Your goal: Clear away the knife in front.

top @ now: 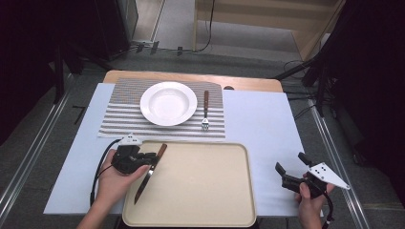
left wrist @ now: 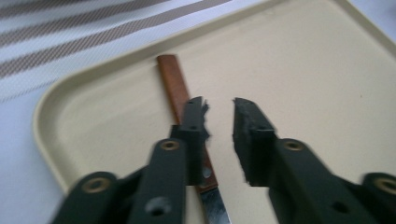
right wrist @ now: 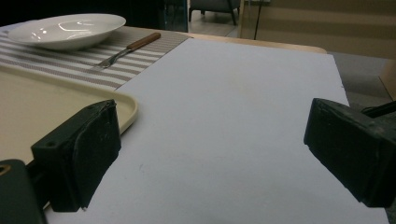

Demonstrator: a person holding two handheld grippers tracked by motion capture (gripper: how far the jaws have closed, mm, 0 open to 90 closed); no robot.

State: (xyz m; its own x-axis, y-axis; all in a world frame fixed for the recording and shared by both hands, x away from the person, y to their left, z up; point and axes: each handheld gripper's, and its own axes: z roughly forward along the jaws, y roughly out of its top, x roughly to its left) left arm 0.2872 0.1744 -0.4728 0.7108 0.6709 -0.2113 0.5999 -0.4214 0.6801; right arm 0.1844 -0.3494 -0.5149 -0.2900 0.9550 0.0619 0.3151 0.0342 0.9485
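A knife (top: pixel 150 171) with a brown wooden handle lies slanted at the left of the beige tray (top: pixel 205 191), blade toward the near edge. My left gripper (top: pixel 152 158) hangs low over the handle. In the left gripper view its jaws (left wrist: pixel 219 105) stand a little apart with bare tray (left wrist: pixel 303 70) in the gap, and the knife handle (left wrist: pixel 172 79) runs under the left jaw, not between the pads. My right gripper (top: pixel 291 162) is held over the pale blue table right of the tray, its jaws (right wrist: pixel 217 140) wide open and empty.
Beyond the tray, a striped placemat (top: pixel 119 119) carries a white deep plate (top: pixel 168 103) and a wooden-handled fork (top: pixel 206 110). The plate (right wrist: pixel 65 30) and fork (right wrist: pixel 126 49) also show far left in the right gripper view. Bare table (top: pixel 262 124) lies to the right.
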